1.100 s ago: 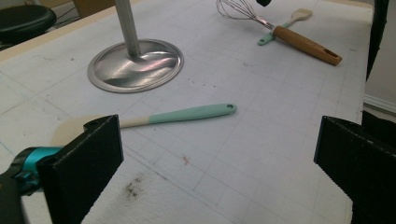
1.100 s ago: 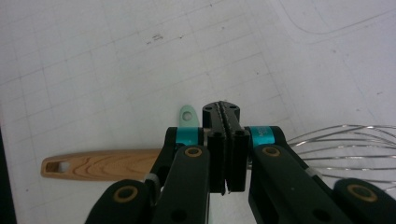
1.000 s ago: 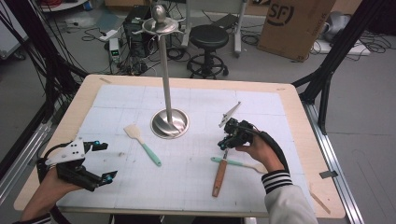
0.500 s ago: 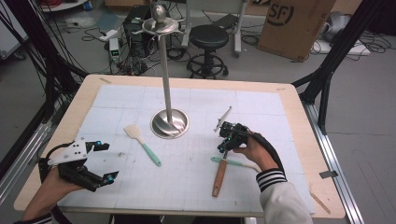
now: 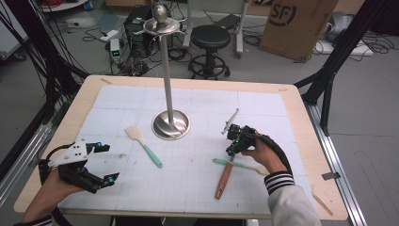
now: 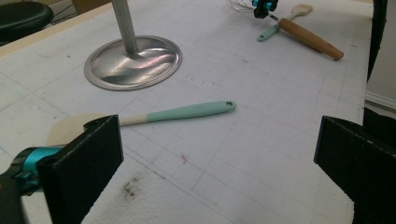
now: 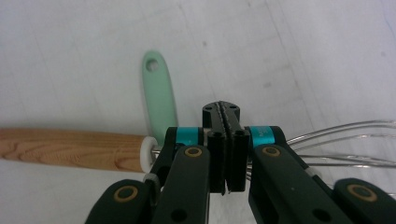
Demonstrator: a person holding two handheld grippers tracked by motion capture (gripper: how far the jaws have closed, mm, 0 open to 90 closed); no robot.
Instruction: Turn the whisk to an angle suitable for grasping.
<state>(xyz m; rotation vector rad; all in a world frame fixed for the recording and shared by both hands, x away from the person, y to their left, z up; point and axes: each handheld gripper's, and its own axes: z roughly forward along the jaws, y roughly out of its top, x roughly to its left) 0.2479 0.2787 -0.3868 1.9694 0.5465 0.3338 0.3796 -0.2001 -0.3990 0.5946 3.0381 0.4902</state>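
A whisk with a wooden handle [image 5: 224, 179] lies on the white mat, its wire head [image 5: 230, 121] pointing away from me. The handle crosses a mint-handled spatula [image 5: 237, 165]. My right gripper [image 5: 237, 139] is shut, its closed jaws over the whisk's neck. In the right gripper view [image 7: 222, 112] the handle [image 7: 70, 149] runs left and the wires [image 7: 345, 144] run right beneath the jaws; nothing sits between them. My left gripper [image 5: 107, 163] rests open at the near left [image 6: 217, 135]. Another mint-handled spatula [image 5: 142, 146] [image 6: 187, 112] lies ahead of it.
A steel stand with a round base [image 5: 170, 123] and hooks at the top [image 5: 161, 21] rises from the middle of the mat. The wooden table rim [image 5: 301, 117] frames the mat. A stool [image 5: 209, 40], a cardboard box [image 5: 296, 23] and cables sit beyond the far edge.
The whisk's wire head has swung slightly toward the near left with the right gripper; the handle's end stayed put. The left gripper has not moved.
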